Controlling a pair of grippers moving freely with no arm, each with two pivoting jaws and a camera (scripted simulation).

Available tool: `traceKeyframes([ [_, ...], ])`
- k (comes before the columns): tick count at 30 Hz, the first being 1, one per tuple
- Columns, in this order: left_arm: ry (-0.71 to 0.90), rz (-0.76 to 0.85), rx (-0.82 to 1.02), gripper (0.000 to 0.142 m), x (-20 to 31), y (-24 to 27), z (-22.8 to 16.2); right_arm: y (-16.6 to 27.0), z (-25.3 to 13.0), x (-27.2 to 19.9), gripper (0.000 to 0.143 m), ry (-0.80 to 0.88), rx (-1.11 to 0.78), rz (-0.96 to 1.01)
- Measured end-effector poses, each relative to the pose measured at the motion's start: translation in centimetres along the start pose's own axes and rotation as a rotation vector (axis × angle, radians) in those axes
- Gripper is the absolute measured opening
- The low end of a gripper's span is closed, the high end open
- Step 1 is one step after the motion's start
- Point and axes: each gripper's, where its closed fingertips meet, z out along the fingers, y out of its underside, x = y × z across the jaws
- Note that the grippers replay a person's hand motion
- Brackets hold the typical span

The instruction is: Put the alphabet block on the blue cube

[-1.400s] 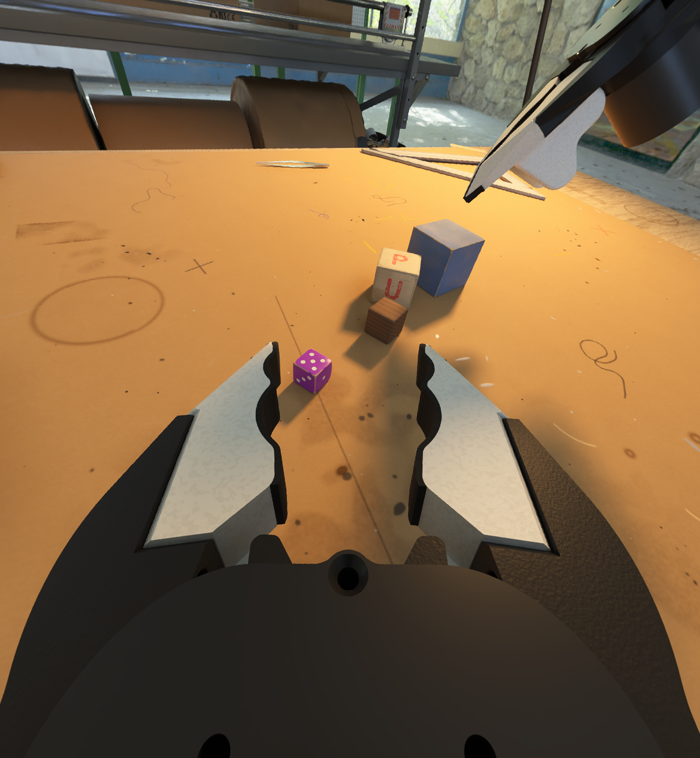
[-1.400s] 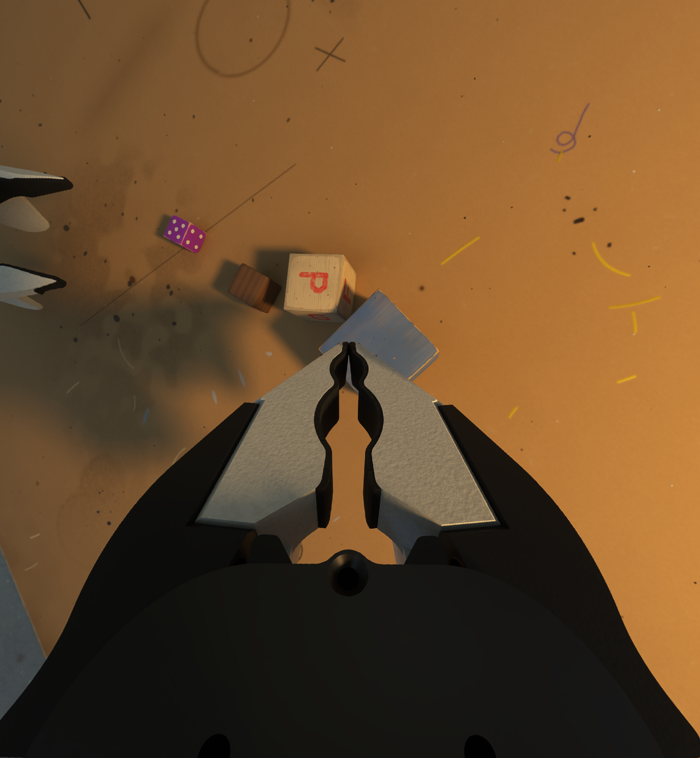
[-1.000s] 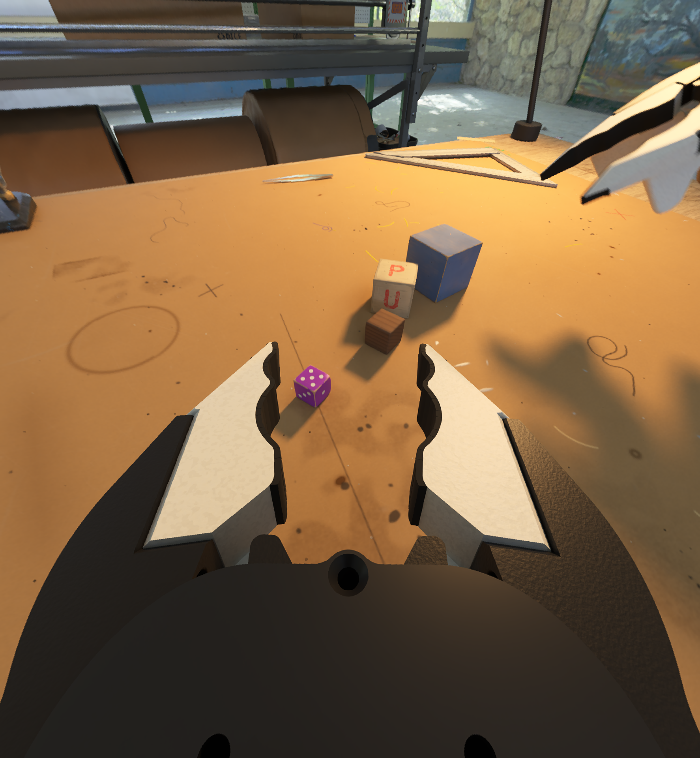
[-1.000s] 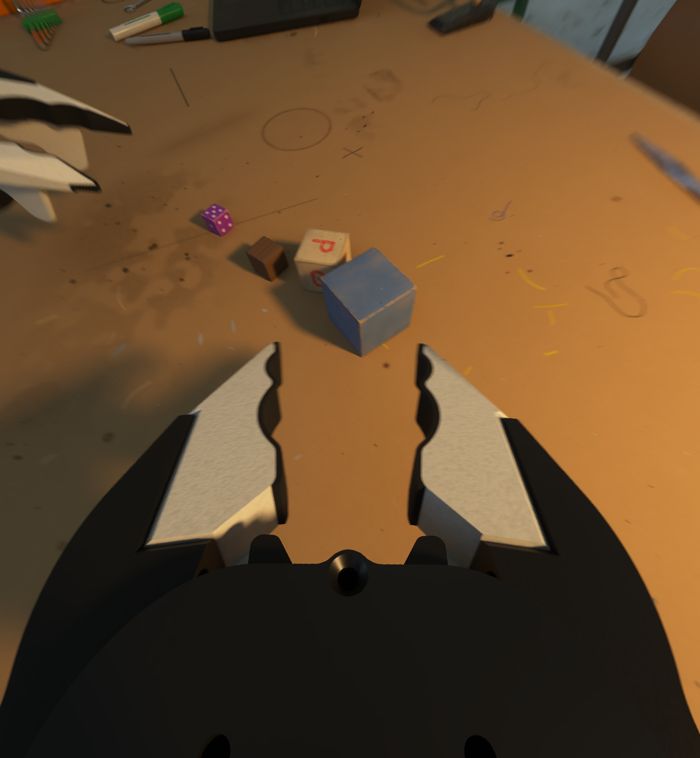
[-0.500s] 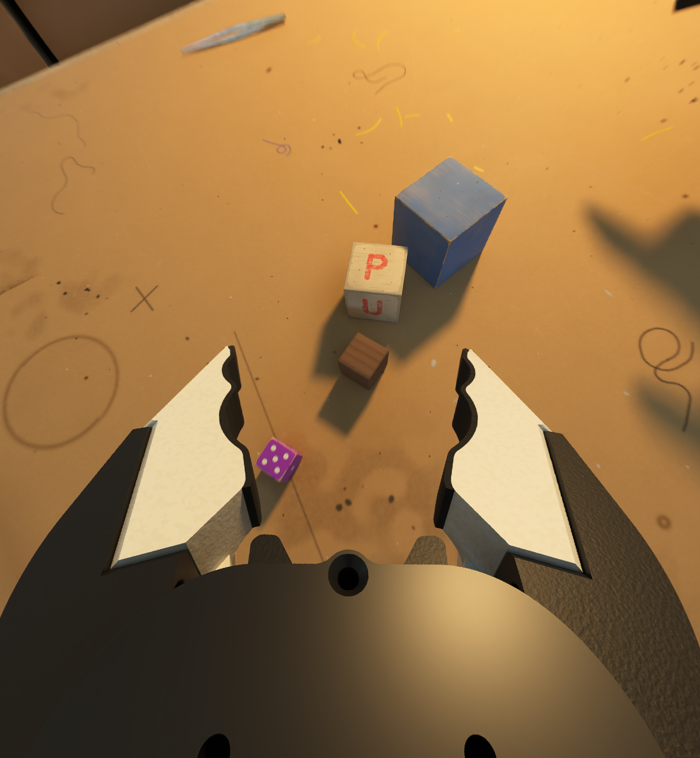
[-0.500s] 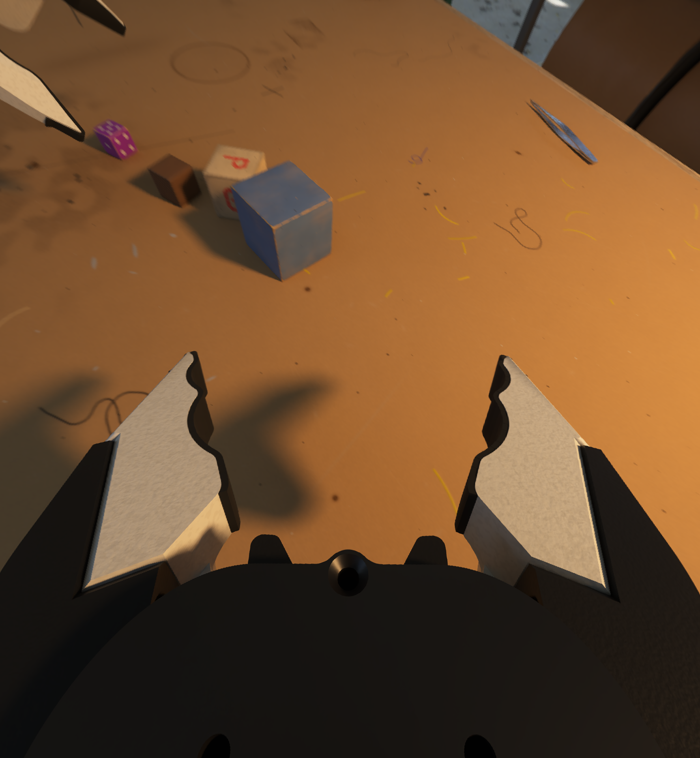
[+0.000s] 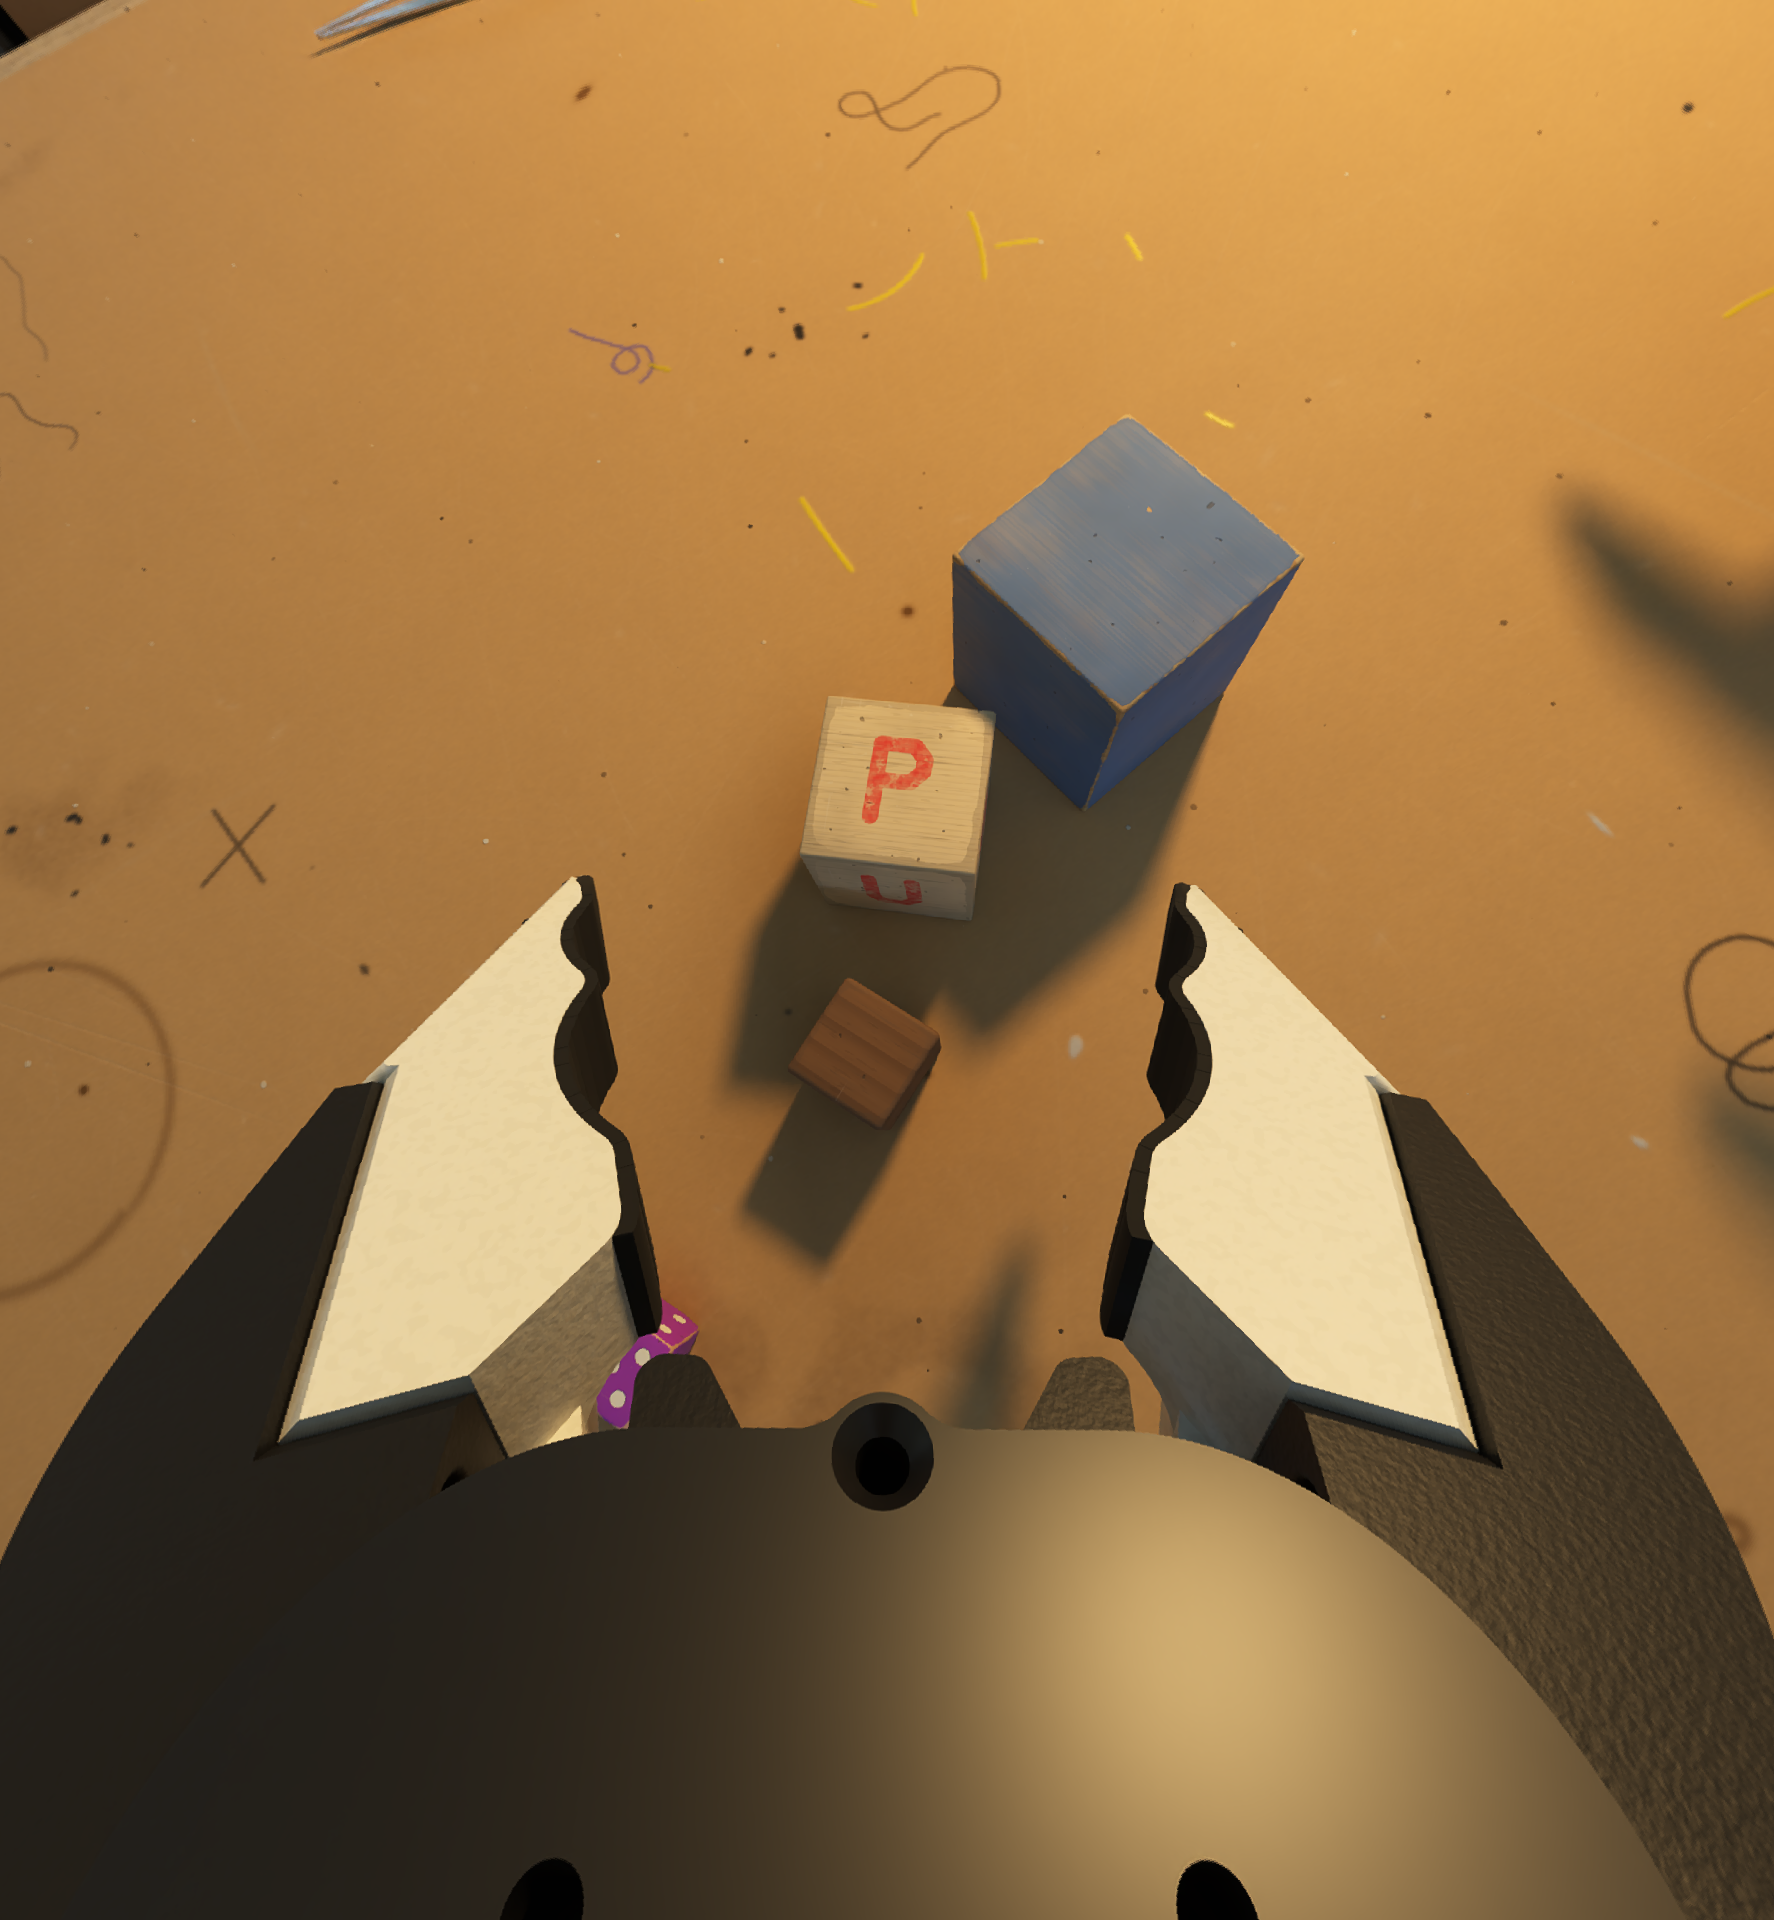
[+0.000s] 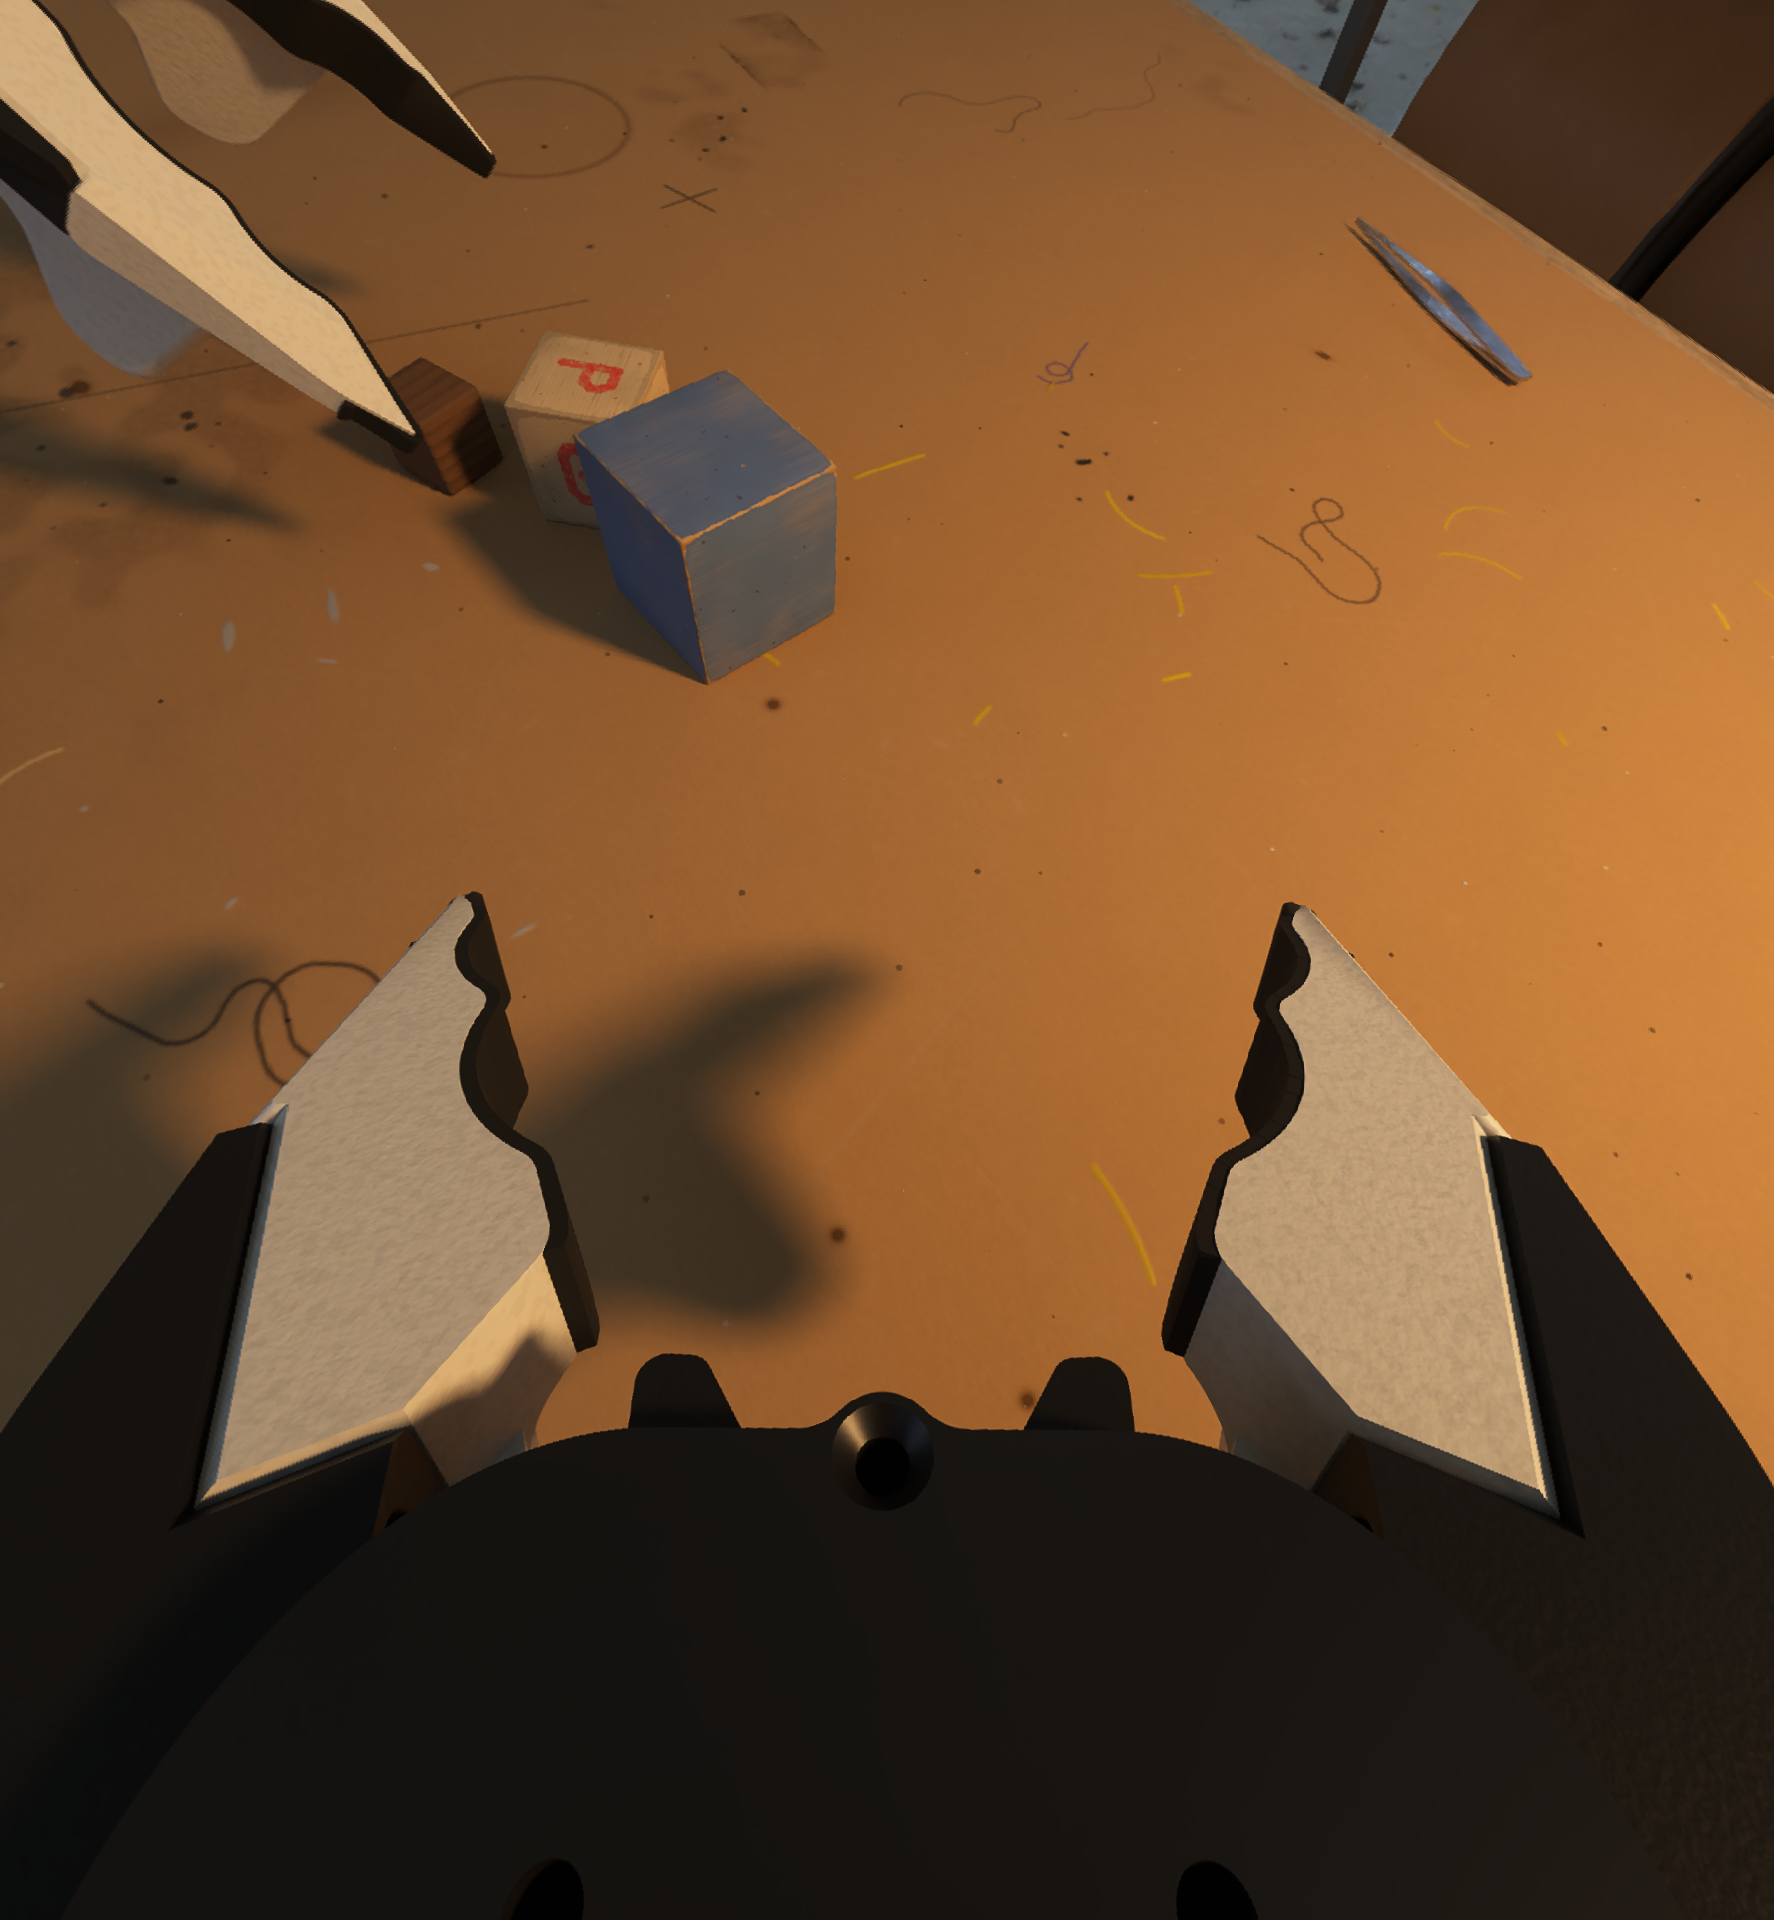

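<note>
The alphabet block [image 7: 898,800], pale wood with red letters, stands on the table touching a corner of the blue cube [image 7: 1122,592]. My left gripper [image 7: 878,888] is open and empty, hovering above the table just short of the block. In the right wrist view the block [image 8: 576,400] sits behind the blue cube [image 8: 722,509], and the left gripper [image 8: 436,291] hangs over them at the upper left. My right gripper [image 8: 883,904] is open and empty, well back from the cube.
A small brown wooden cube [image 7: 865,1049] lies between my left fingers, just before the alphabet block. A purple die [image 7: 649,1361] is half hidden by the left finger's base. A metal blade [image 8: 1444,301] lies near the table's far edge. The table [image 7: 343,520] bears pen marks.
My left gripper has moved forward and lower toward the alphabet block, passing over the die. My right gripper has opened wide and drawn back from the blue cube.
</note>
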Motion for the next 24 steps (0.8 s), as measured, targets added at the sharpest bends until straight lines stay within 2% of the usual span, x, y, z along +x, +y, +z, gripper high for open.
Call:
traceKeyframes([
  [12,0.124,0.110,-0.209,0.085,0.4,0.2,0.0,0.1,-0.1,-0.5,0.137,-0.030,-0.006,0.010],
  [15,0.132,0.147,-0.294,0.083,0.3,0.0,0.2,0.1,-0.2,-0.6,0.137,-0.035,-0.009,0.011],
  [24,0.178,0.107,-0.445,0.070,0.8,0.1,1.9,0.1,-0.2,-1.1,0.134,-0.054,-0.014,0.014],
])
